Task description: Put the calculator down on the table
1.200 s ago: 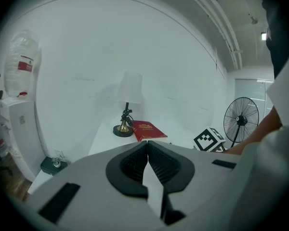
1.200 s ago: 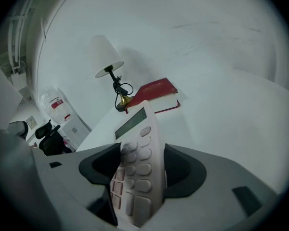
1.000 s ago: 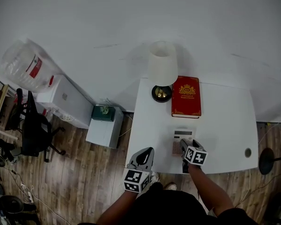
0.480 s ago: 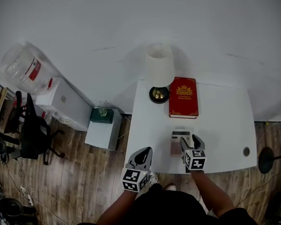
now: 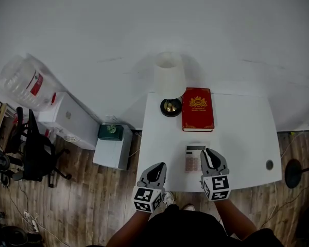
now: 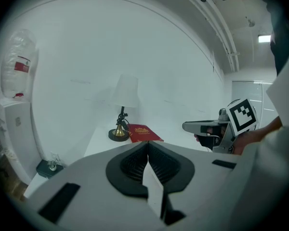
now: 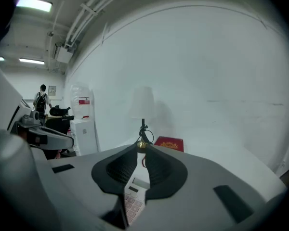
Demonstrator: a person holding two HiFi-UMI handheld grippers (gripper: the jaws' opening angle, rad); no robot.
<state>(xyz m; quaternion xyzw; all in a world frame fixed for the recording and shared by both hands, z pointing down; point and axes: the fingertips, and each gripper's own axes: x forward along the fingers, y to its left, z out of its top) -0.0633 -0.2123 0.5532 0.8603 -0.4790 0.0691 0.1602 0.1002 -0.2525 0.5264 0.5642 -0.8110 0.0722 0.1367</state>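
The calculator [image 5: 194,159], white with pinkish keys, lies flat on the white table [image 5: 242,138] near its front edge. My right gripper [image 5: 209,155] hangs above and just right of it. Its jaws are closing to a narrow gap with nothing between them. In the right gripper view the calculator [image 7: 134,201] shows below through that gap in the right gripper [image 7: 142,150]. My left gripper [image 5: 161,166] is shut and empty, off the table's front left corner. In the left gripper view the left gripper [image 6: 148,146] is shut, and the right gripper [image 6: 202,126] shows at the right.
A lamp with a white shade [image 5: 169,81] and a red book [image 5: 197,116] stand at the table's back. A cable hole [image 5: 269,164] is at the front right. Left of the table are a green-topped box [image 5: 110,131], a white cabinet [image 5: 67,118], a water jug [image 5: 26,81] and an office chair [image 5: 33,148].
My right gripper has lifted away from the calculator and its jaws have narrowed. The calculator stays on the table. The left gripper has not moved.
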